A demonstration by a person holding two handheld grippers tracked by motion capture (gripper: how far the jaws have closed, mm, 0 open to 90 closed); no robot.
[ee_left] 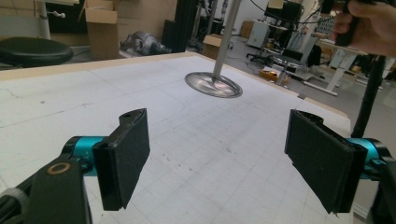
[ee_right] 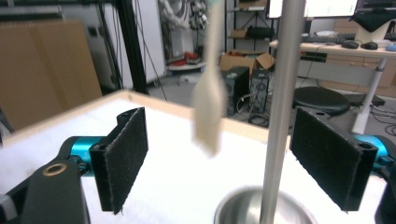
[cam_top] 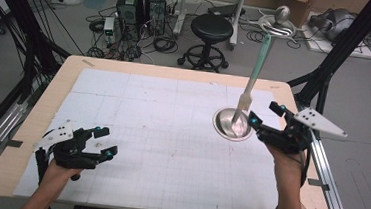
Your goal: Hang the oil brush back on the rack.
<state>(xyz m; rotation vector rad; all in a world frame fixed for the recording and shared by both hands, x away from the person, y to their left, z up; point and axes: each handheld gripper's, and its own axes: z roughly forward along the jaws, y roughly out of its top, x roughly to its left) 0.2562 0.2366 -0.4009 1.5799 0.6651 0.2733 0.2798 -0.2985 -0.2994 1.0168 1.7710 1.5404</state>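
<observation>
My right gripper (cam_top: 262, 115) gapes wide, empty, beside the stand (ee_right: 282, 93); closing carelessly could knock the hanging spatula (ee_right: 208, 112) swinging (left gripper (cam_top: 104, 141) idle, wide open too)

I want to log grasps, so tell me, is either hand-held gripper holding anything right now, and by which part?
Nothing is held. The right hand-held gripper is open beside the stand's pole and hanging spatula; the left hand-held gripper is open over the table.

Silver stand base (cam_top: 232, 124); pale green-white, perhaps cream, spatula (cam_top: 253, 80); white gridded mat (cam_top: 161, 132).
</observation>
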